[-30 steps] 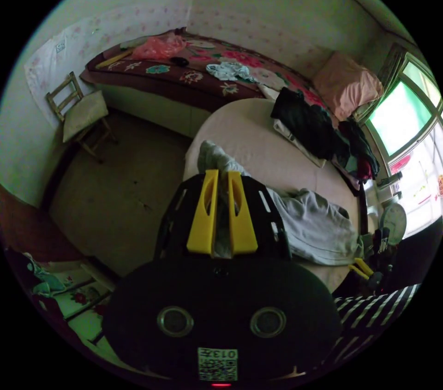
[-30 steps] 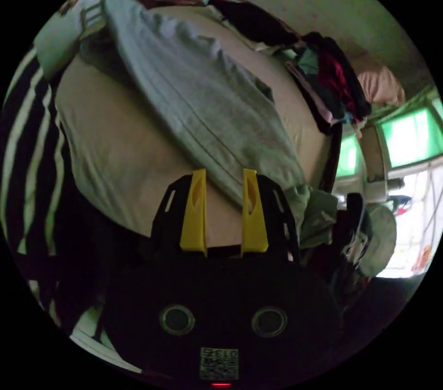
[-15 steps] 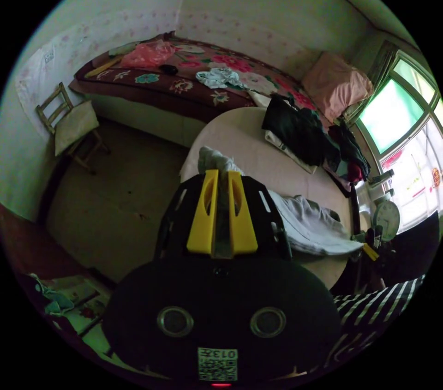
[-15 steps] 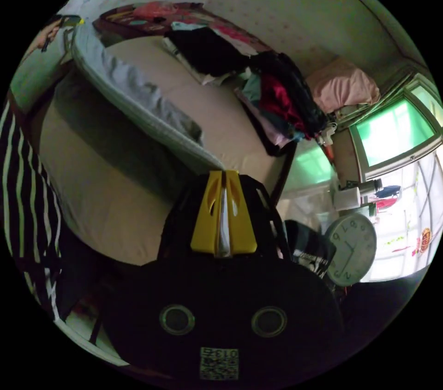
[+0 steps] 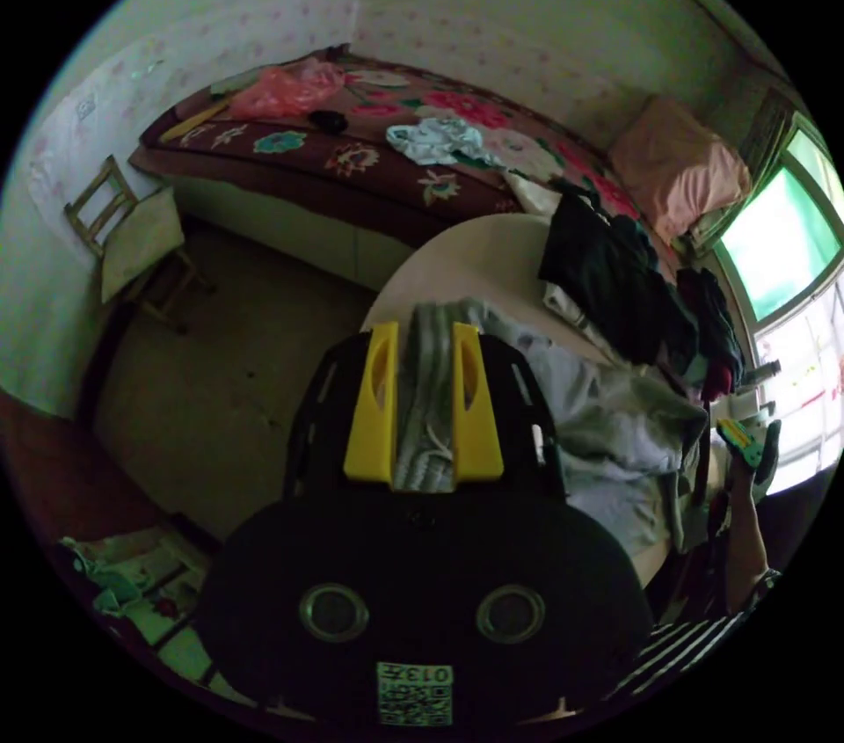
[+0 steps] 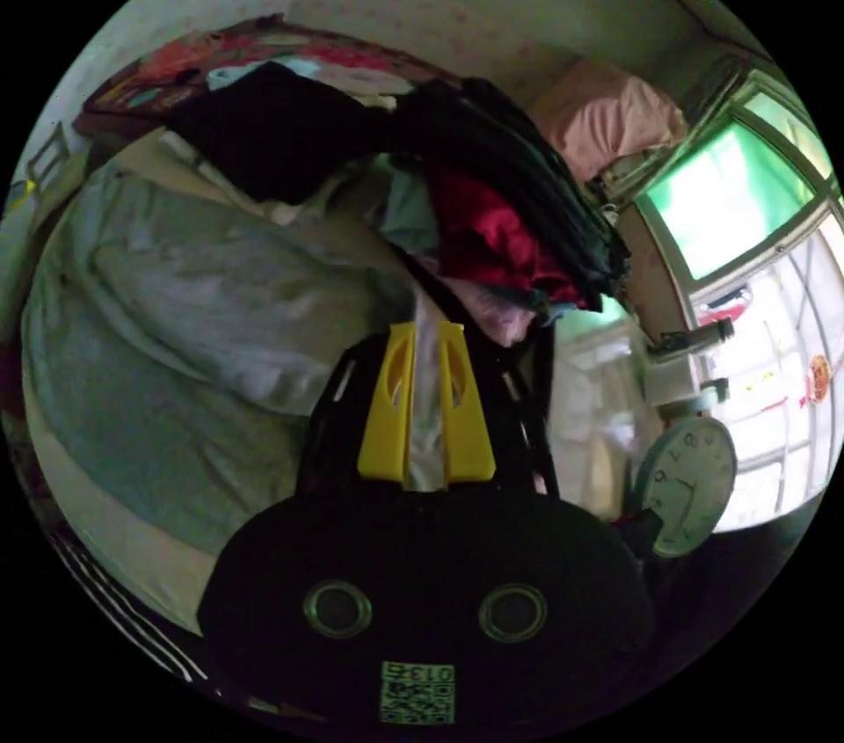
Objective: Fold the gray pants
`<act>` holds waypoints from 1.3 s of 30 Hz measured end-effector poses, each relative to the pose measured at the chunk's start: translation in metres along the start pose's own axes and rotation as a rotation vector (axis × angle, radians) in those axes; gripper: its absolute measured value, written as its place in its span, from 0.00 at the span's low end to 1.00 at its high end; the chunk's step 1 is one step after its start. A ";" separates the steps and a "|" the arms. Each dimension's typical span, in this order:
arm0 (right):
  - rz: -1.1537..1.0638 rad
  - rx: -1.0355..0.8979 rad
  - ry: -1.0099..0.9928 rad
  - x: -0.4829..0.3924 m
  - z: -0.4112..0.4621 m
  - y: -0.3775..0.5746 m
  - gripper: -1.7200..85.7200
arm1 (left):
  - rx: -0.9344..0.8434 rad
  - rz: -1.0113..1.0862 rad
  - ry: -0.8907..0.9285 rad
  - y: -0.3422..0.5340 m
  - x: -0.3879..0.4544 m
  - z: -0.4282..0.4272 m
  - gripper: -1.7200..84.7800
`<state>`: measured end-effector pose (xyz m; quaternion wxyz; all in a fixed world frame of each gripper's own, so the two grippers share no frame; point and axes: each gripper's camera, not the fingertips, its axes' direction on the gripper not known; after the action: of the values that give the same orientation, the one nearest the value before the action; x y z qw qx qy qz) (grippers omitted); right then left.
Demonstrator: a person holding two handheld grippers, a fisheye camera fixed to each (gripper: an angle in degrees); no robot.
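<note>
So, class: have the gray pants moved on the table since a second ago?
Yes. The gray pants, then stretched along the table, are now bunched at its near end, closer to the dark clothes pile.

Left gripper (image 5: pixel 422 330) is seen at 6 o'clock of the left gripper view, jaws pointed to 12, parted a little, gray cloth bunched between them and pressed on by both. Right gripper (image 6: pixel 426 330) is seen at 6 o'clock of the right gripper view, jaws pointed to 12, nearly closed, a pale strip of cloth pinched between them. A gloved hand (image 5: pixel 749 448) with forearm is seen at 4 o'clock of the left gripper view, raised upright.
</note>
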<state>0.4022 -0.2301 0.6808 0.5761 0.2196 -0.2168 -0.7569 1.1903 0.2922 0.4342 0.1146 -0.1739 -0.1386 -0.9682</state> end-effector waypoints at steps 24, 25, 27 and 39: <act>-0.508 0.101 -0.554 -0.368 -0.012 -0.324 0.14 | -0.254 0.354 0.066 0.078 0.017 0.074 0.03; -0.513 0.079 -0.574 -0.380 -0.006 -0.344 0.14 | -0.253 0.330 0.103 0.077 0.010 0.074 0.04; -0.553 0.044 -0.564 -0.399 0.003 -0.367 0.16 | -0.229 0.263 0.127 0.076 0.002 0.073 0.06; -0.703 0.061 -0.453 -0.444 0.010 -0.371 0.07 | -0.229 0.419 0.101 0.075 0.035 0.079 0.05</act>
<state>0.2150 0.2902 0.5100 0.2138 0.1253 -0.2723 -0.9297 1.2025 0.2400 0.5353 0.2993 -0.1622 0.0170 -0.9401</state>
